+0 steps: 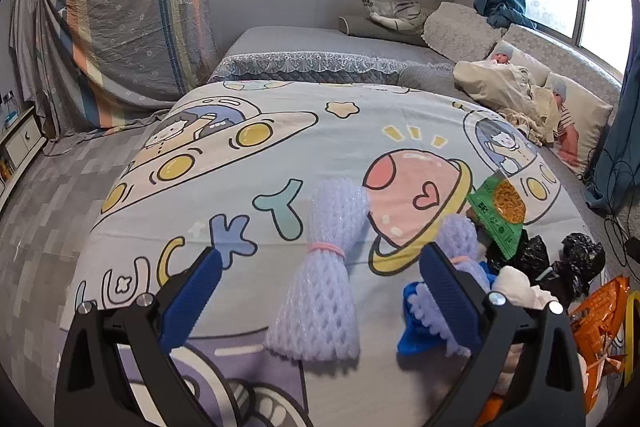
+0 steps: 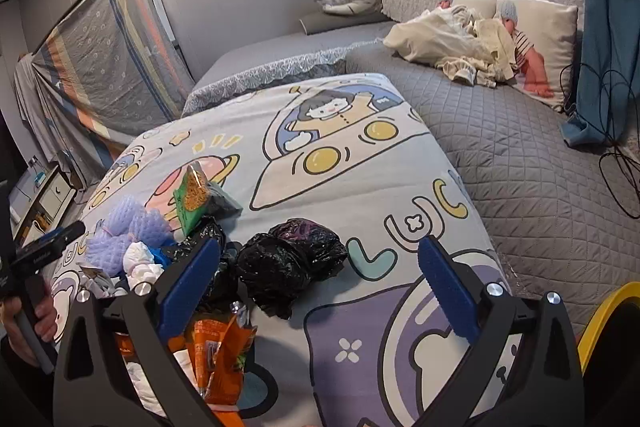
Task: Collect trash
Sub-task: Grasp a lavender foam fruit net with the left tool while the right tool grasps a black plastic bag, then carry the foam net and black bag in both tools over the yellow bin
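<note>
1. Landmark: the cartoon quilt [image 1: 248,163] spread on the bed. All trash lies on its near end.
2. Left gripper [image 1: 320,281]: fingers spread wide, holding nothing. It hangs over the foam net bundle [image 1: 320,267], which lies flat on the quilt between the two fingers.
3. Foam net bundle: light, soft, springy. Take hold at the pink rubber band [image 1: 326,248], where the mesh is cinched narrow and least likely to squash out of the grip.
4. Right of the bundle on the quilt: a second foam net [image 1: 460,239], a green snack packet [image 1: 498,211] and an orange wrapper [image 1: 596,319]. What lies beneath them is not clear.
5. Right gripper [image 2: 320,277]: fingers spread wide, empty, poised over the black plastic bag [image 2: 288,259] on the quilt.
6. Black plastic bag: light, crumpled, slippery film. Pinch a raised fold.
</note>
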`<control>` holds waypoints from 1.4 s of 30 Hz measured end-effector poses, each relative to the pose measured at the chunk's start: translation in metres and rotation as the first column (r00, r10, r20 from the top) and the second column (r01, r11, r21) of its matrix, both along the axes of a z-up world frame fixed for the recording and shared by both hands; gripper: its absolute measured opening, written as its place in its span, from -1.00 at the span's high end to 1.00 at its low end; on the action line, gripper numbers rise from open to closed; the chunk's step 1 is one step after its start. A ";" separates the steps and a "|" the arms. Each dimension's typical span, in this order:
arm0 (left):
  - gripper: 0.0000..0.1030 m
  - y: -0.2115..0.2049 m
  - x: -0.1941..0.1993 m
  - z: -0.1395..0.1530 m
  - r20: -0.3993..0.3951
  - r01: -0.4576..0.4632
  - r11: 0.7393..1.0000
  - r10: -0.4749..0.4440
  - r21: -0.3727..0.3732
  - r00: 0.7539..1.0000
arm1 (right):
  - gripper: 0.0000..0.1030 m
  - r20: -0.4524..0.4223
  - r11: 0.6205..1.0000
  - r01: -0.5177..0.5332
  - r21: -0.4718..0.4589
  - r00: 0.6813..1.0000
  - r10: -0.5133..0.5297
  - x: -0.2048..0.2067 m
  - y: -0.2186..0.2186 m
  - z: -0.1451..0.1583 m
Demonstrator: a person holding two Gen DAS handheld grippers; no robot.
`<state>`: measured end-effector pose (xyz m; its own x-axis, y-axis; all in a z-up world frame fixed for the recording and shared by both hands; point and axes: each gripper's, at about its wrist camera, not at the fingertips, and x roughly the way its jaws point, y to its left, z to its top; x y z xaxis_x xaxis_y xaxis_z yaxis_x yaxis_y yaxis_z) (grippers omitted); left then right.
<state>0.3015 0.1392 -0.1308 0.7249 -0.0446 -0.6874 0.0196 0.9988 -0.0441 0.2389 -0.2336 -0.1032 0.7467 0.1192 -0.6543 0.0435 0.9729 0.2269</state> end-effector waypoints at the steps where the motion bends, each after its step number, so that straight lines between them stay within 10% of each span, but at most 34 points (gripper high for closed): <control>1: -0.85 0.000 0.009 -0.001 -0.013 0.008 1.000 -0.008 0.005 1.000 | -0.84 -0.035 1.000 -0.011 0.015 0.999 0.011 0.008 0.000 -0.004; 15: -0.84 0.007 0.067 -0.035 -0.166 0.017 1.000 -0.021 -0.025 0.986 | -0.84 -0.106 0.997 -0.069 -0.038 0.992 0.065 0.049 0.024 -0.020; 19: -0.53 0.008 0.071 -0.043 -0.195 0.016 0.999 -0.022 -0.036 0.981 | -0.82 -0.121 0.996 -0.072 -0.057 0.990 0.065 0.055 0.030 -0.026; 27: 0.34 0.004 0.077 -0.053 -0.239 0.042 0.996 -0.060 -0.081 0.969 | -0.39 -0.199 0.998 -0.054 -0.040 0.979 0.045 0.065 0.024 -0.043; 42: 0.47 0.011 0.057 -0.026 -0.165 0.036 0.990 -0.059 -0.139 0.985 | 0.24 -0.108 1.000 -0.003 0.006 0.994 0.003 0.043 0.008 -0.014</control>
<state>0.3581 0.1503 -0.1566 0.5942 -0.1770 -0.7846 0.0480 0.9816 -0.1850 0.2817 -0.2254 -0.1174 0.6714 0.1257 -0.7303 0.0650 0.9717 0.2270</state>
